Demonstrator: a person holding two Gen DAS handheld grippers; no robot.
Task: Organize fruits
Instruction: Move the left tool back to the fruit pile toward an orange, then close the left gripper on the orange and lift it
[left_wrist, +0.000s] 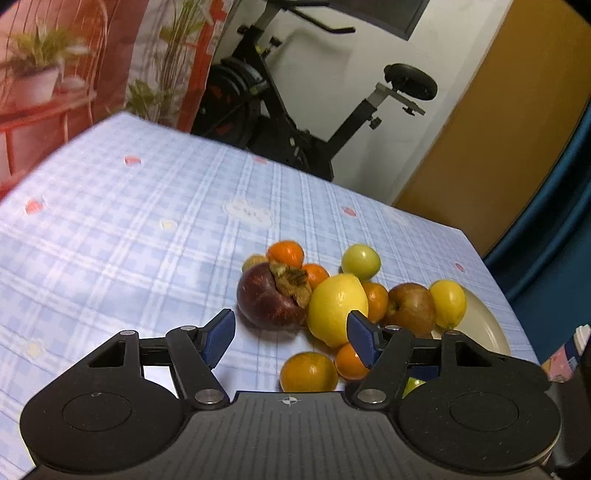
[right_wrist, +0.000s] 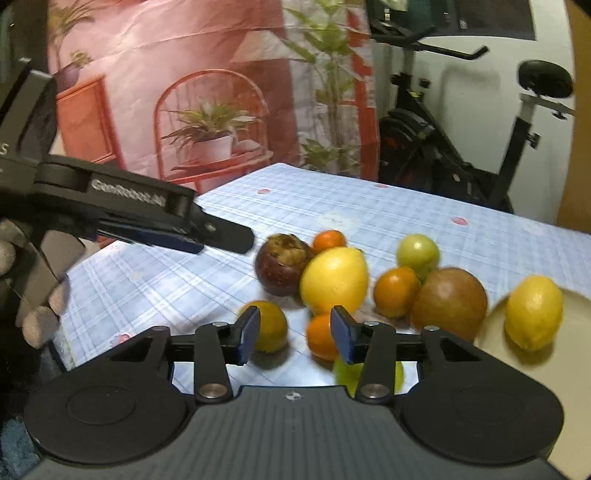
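Note:
Loose fruit lies on the blue checked tablecloth (left_wrist: 110, 229): a dark mangosteen (left_wrist: 267, 299) (right_wrist: 282, 264), a big lemon (left_wrist: 338, 308) (right_wrist: 334, 280), a green fruit (left_wrist: 361, 261) (right_wrist: 418, 253), a brownish apple (left_wrist: 412, 308) (right_wrist: 448, 302) and several small oranges. A smaller lemon (left_wrist: 448, 302) (right_wrist: 533, 312) rests on a cream plate (left_wrist: 484, 325) (right_wrist: 495, 334). My left gripper (left_wrist: 291, 338) is open just short of the mangosteen and big lemon, above an orange (left_wrist: 308, 371). My right gripper (right_wrist: 295, 334) is open, narrower, with an orange (right_wrist: 319, 338) beside its right pad, not pressed.
The left gripper's body (right_wrist: 147, 210) crosses the right wrist view from the left, held by a gloved hand (right_wrist: 40, 321). An exercise bike (left_wrist: 295, 122) and a printed backdrop (right_wrist: 207, 92) stand behind the table. The table's right edge (left_wrist: 495, 273) runs close to the plate.

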